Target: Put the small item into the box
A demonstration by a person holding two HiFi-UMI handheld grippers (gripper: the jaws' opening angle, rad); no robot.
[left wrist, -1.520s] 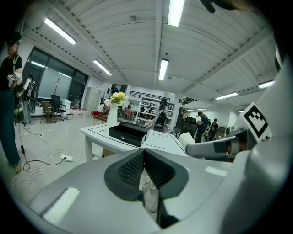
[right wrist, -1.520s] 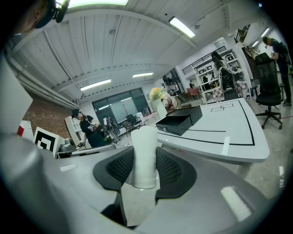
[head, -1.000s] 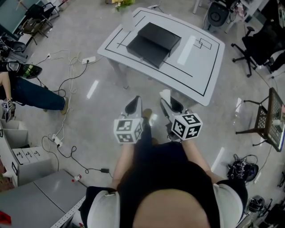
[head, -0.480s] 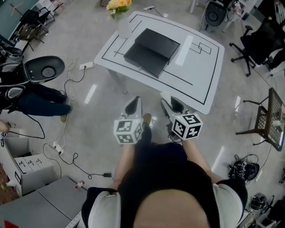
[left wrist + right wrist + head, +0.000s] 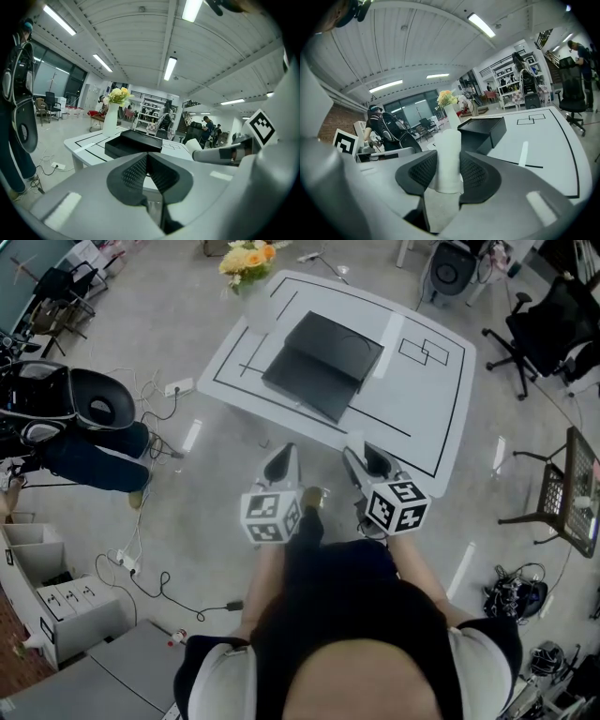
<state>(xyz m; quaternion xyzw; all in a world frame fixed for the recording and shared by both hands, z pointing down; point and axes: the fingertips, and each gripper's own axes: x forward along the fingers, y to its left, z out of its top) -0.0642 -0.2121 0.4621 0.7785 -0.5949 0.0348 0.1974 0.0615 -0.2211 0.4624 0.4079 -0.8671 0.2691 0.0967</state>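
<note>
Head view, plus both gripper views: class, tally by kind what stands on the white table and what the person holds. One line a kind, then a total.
Grippers: 2 (left gripper, right gripper)
Black box: 1
Vase of flowers: 1
Small white item, clamped in the right gripper: 1
Total: 5

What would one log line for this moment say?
left hand-held gripper: shut, empty | right hand-held gripper: shut on white item | black box: on white table, white item not yet inside
</note>
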